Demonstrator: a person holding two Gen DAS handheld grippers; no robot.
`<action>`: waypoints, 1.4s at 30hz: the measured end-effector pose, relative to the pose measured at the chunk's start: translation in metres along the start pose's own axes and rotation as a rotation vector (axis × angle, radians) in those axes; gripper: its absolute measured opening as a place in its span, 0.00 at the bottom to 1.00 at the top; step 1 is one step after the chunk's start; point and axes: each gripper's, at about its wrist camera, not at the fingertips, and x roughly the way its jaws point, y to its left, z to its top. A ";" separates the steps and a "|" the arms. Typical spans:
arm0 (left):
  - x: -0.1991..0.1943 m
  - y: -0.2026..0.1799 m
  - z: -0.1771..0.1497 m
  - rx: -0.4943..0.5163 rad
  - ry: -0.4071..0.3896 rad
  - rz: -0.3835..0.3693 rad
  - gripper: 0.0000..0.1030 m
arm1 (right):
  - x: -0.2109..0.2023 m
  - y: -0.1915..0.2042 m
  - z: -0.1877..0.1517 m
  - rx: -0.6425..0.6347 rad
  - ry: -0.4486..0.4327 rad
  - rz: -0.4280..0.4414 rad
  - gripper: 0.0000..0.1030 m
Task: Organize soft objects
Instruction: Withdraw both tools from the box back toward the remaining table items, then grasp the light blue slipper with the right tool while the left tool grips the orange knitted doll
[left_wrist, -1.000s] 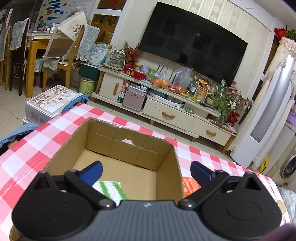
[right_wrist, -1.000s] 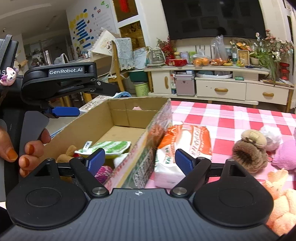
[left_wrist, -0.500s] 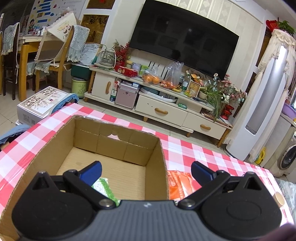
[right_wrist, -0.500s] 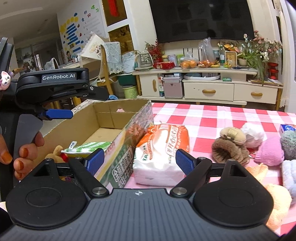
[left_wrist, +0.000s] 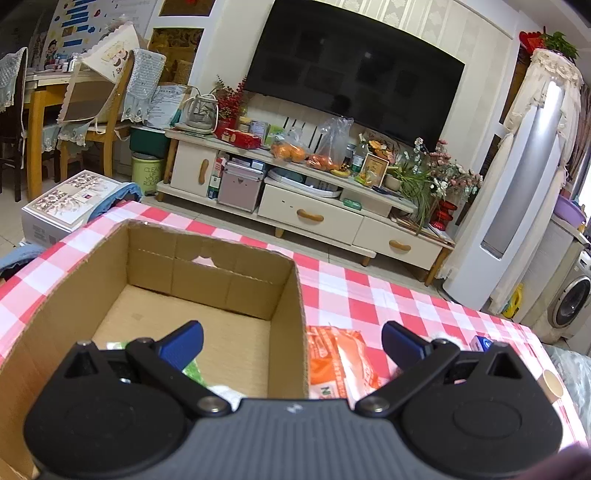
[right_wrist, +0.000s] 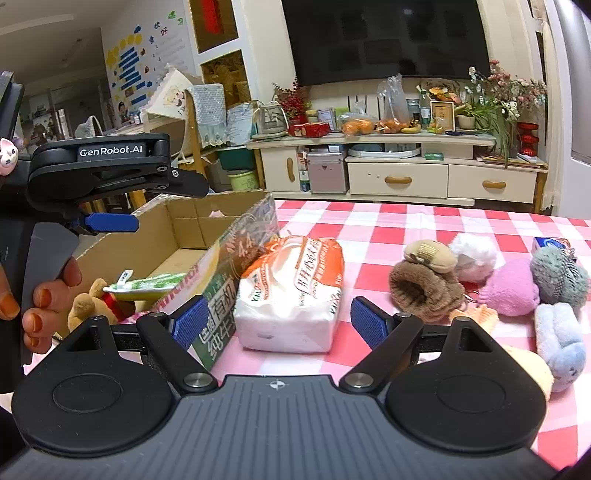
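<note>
Right wrist: right tool (right_wrist: 280, 323) spread wide, empty, facing tissue pack (right_wrist: 291, 291); left tool (left_wrist: 291, 341) likewise

Matt corrugated cardboard is noted for the box (left_wrist: 207, 295) (outer face glossy, printed). The tissue pack (right_wrist: 291, 291) is wrapped in shiny plastic film. Fuzzy knitted cloth covers the soft toys (right_wrist: 509, 288). The surface (right_wrist: 406, 229) bears smooth checked cloth.
</note>
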 end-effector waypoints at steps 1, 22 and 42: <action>0.000 -0.001 -0.001 0.002 0.001 -0.002 0.99 | -0.001 -0.001 -0.001 0.001 -0.001 -0.005 1.00; 0.002 -0.050 -0.029 0.126 0.016 -0.085 0.99 | -0.047 -0.053 -0.035 0.087 -0.032 -0.223 1.00; 0.015 -0.164 -0.114 0.498 0.185 -0.351 0.99 | -0.046 -0.162 -0.047 0.337 -0.050 -0.353 1.00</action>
